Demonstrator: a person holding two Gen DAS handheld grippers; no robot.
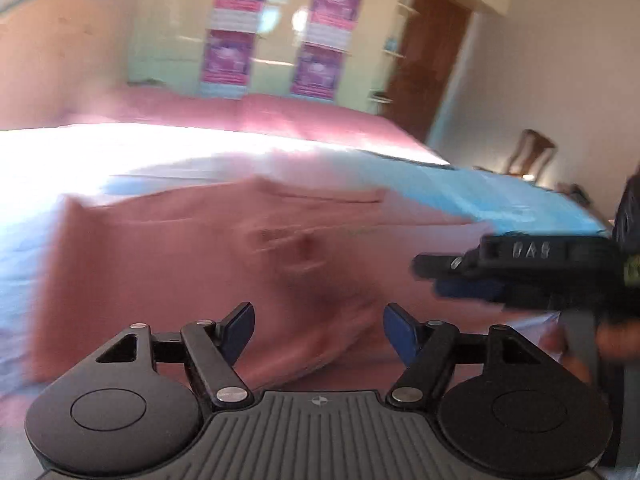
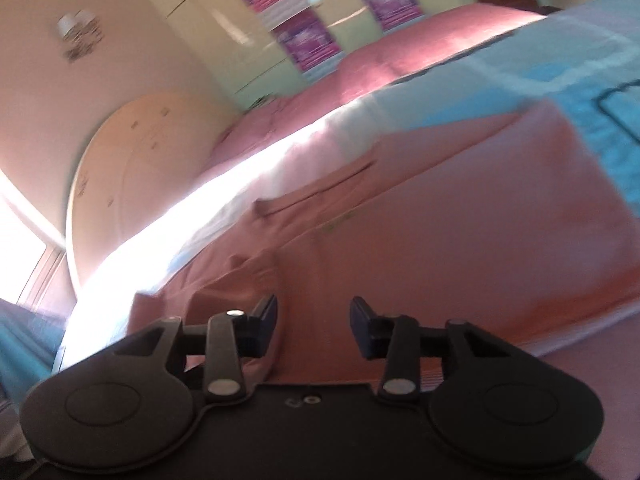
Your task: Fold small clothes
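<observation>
- The left gripper [image 1: 319,330] hangs over the bed with its fingers [image 1: 240,330] spread apart and nothing between them.
- Straight ahead of those fingers lies the pink garment [image 1: 192,264], spread on the blue sheet [image 1: 500,196]; its near edge runs under and between the fingertips, though blur hides whether they touch it.
- To the right of the left fingers, the right gripper [image 1: 436,276] reaches in sideways over the garment's right part; from this view its fingers look close together, but the blur leaves it unsure.
- In the right wrist view, the right gripper [image 2: 313,326] shows its fingers [image 2: 266,326] apart, with a clear gap and only pink cloth seen beyond it.
- The pink garment [image 2: 440,240] fills the space ahead of the right fingers, with a folded flap just to their left.
- Beyond the garment, a pink blanket [image 1: 300,116] covers the far part of the bed, and a wardrobe [image 1: 276,28] with purple posters stands behind it.
</observation>
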